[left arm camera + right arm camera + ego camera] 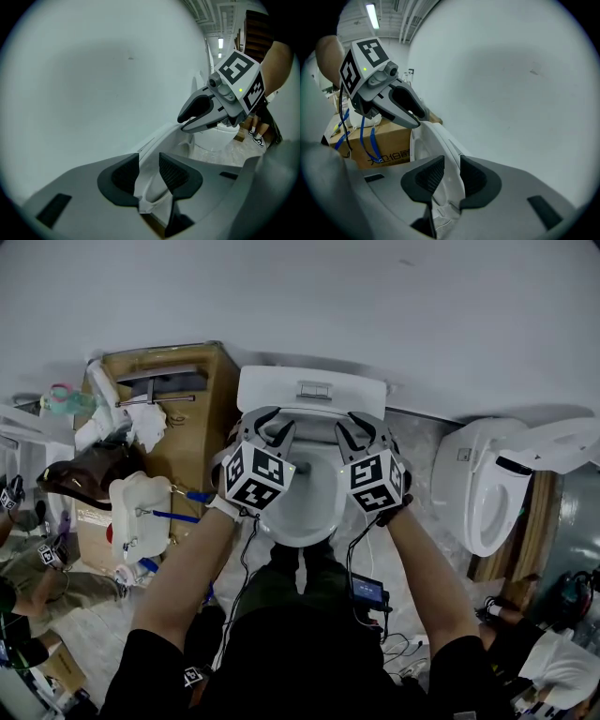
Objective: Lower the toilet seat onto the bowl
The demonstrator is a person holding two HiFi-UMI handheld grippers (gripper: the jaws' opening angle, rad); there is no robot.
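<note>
A pale wall point(375, 306) is filling the far side, with grey marbled floor point(419, 451) running beneath it. The toilet bowl point(305, 517) is sitting dead centre, a cardboard box point(192, 371) to its left and a second toilet point(483, 488) to its right. The toilet seat point(433, 139) is standing raised over the bowl near the tank point(311, 390). The left gripper point(265, 430) and the right gripper point(366, 430) are each pinching one side of the seat's rim.

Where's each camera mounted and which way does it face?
Head view: on the person's head, facing steeply down at toilet bowl; both forearms, left hand-held gripper, right hand-held gripper show.
Left gripper view: on the left one, along its jaws clamping the toilet seat; right forearm shows.
Right gripper view: on the right one, jaws on that seat; left forearm shows.
Shared: each sees the other hand-held gripper.
</note>
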